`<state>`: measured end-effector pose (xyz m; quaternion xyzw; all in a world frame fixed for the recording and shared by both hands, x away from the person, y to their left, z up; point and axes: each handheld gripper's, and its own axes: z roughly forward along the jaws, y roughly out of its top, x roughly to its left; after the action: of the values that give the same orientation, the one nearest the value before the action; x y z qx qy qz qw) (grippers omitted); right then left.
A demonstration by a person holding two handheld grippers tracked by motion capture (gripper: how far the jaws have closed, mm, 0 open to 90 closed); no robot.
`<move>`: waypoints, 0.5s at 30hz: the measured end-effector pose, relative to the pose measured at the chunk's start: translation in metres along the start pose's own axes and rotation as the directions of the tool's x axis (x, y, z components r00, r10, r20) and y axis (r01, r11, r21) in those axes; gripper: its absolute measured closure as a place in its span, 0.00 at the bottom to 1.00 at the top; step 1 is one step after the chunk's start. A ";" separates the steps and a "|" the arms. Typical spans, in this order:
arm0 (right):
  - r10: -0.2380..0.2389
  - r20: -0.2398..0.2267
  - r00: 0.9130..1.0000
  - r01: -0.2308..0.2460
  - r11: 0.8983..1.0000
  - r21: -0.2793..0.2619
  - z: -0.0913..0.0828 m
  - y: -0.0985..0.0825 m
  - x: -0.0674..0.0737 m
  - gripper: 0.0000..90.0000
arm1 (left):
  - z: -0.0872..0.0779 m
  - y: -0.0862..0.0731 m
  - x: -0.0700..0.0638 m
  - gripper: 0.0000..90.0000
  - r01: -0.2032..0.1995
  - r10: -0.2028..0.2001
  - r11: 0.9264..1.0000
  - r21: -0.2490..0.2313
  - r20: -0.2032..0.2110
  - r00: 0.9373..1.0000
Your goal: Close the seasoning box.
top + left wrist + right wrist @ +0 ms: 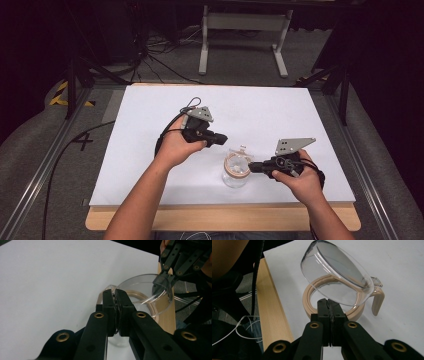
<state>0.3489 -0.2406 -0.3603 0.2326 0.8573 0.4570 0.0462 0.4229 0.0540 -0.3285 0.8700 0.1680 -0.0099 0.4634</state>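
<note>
— Where was the jar when you paused?

— The clear glass jar (236,172) stood on the white counter (150,150), between your two grippers. Its tan rim ring (332,307) lay just beyond your right gripper (256,167), whose fingers (323,308) were pressed together at the ring's near edge; whether they pinched it, I cannot tell. The clear hinged lid (337,272) stood tilted open above those fingers.

— And your left?

— Your left gripper (222,138) sat above the counter, up and left of the jar. Its fingers (108,302) were closed flat against each other, holding nothing, the jar's mouth just past their tips.
</note>
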 end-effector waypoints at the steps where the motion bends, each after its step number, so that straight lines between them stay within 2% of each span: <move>1: 0.000 -0.002 1.000 0.000 1.000 0.005 0.000 0.000 0.000 0.99 | -0.002 -0.004 -0.001 0.97 0.007 -0.007 1.000 0.004 -0.001 1.000; 7: -0.014 -0.012 1.000 0.014 0.998 0.063 0.003 -0.001 0.002 0.99 | -0.007 -0.023 -0.002 0.97 0.037 -0.037 0.999 0.017 -0.001 0.999; 12: -0.025 -0.015 1.000 0.026 0.993 0.113 0.004 -0.001 0.005 0.99 | -0.007 -0.037 -0.001 0.97 0.056 -0.056 0.996 0.072 -0.002 0.998; 14: -0.029 -0.021 0.999 0.031 0.990 0.136 0.005 -0.001 0.005 0.99 | -0.006 -0.040 -0.001 0.98 0.068 -0.068 0.995 0.067 -0.003 0.998; 15: -0.034 -0.018 0.999 0.036 0.989 0.147 0.005 -0.001 0.005 0.99 | -0.004 -0.043 0.000 0.98 0.068 -0.068 0.994 0.085 -0.004 0.998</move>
<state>0.3450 -0.2350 -0.3633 0.2167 0.8929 0.3935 0.0302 0.4094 0.0793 -0.3603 0.8827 0.1970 -0.0323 0.4253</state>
